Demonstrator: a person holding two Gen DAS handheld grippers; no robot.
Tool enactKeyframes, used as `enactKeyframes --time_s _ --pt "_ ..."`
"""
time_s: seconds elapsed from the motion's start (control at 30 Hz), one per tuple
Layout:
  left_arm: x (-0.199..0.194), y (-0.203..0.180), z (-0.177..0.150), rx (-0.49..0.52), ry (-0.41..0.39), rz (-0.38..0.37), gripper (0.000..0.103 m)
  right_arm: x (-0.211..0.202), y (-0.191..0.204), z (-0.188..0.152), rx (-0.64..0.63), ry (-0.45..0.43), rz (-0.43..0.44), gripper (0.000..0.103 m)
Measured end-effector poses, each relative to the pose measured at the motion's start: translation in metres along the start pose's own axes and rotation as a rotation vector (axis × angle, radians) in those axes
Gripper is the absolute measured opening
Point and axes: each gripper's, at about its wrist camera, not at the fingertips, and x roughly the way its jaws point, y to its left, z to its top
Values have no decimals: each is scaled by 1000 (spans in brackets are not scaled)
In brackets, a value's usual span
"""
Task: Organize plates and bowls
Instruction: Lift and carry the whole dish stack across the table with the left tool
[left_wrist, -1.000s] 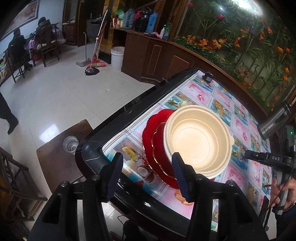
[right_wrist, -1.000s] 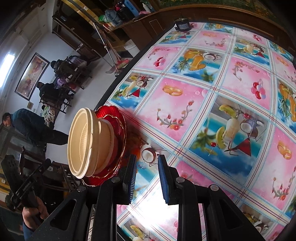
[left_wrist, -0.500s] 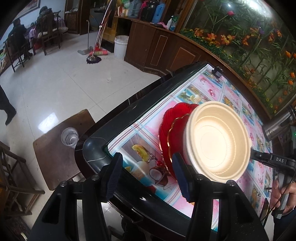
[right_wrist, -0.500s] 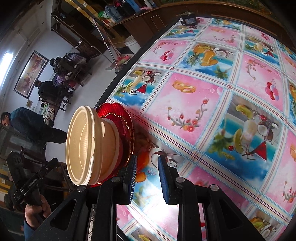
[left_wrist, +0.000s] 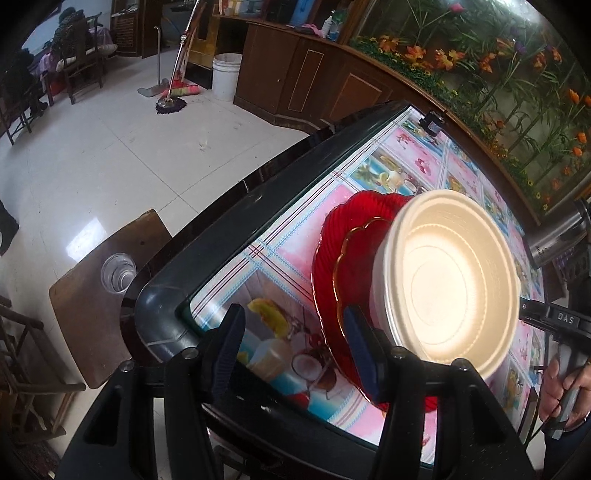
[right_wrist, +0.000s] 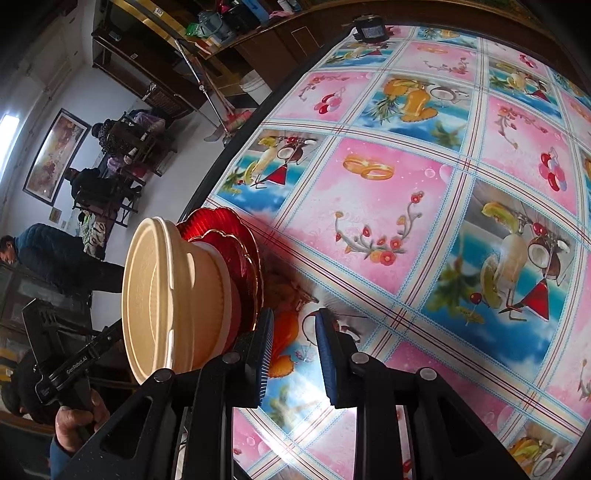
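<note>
Cream bowls, nested, sit on two stacked red plates with scalloped gilt rims. The pile rests at the near-left corner of the table, which wears a fruit-print cloth under glass.

Left tongs: apart, nothing between the pads. Their right pad is just beside the near edge of the plate stack; contact cannot be confirmed. Right tongs: narrowly apart, empty, poised above the cloth on the stack's right side, left pad close to the plate rim.

Step in hand, by my reading: closing in on the pile from both sides to shift or steady it.

To do it well: take the plates low at the rim, not the bowls, which look light and likely to slide. Keep the pile level. It sits near the table corner, so any push should go inward. A glass cup stands on a chair seat below that corner.
</note>
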Motion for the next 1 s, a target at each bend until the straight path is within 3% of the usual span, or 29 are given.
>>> enactKeyframes --time_s 0.6,0.7,1.0 --pt "33 1 18 37 36 -41 51 40 22 10 -40 42 -15 26" --pt "38 1 21 42 38 -48 50 45 20 12 -32 38 -10 19" --pt "39 -8 23 86 25 -79 28 55 19 12 -7 39 25 9"
